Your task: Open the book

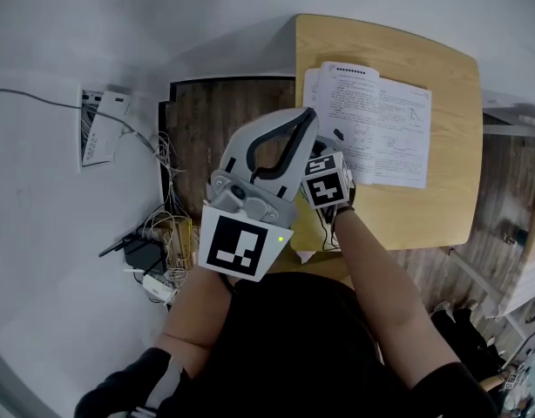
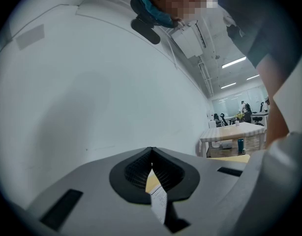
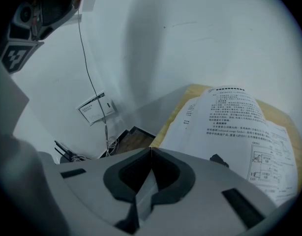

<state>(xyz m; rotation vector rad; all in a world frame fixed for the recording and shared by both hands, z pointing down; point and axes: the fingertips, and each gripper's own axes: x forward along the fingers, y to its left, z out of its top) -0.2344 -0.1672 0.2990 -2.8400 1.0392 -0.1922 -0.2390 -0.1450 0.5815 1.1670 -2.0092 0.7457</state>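
This is an office. Far back in the big room stand more tables (image 2: 234,132) with desk chairs (image 2: 219,119), and long lights (image 2: 233,62) shine on the ceiling. Close by, a wooden desk (image 1: 424,207) stands by a plain white wall (image 1: 76,24). A book (image 1: 381,129) with printed pages lies on the desk. A tangle of wires (image 1: 167,233) sits on the floor beside the desk, near a box (image 1: 98,129) on the wall.

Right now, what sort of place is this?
Probably an office or lab: a wooden desk with an open printed book, tangled cables by the white wall, and more desks under ceiling strip lights beyond.
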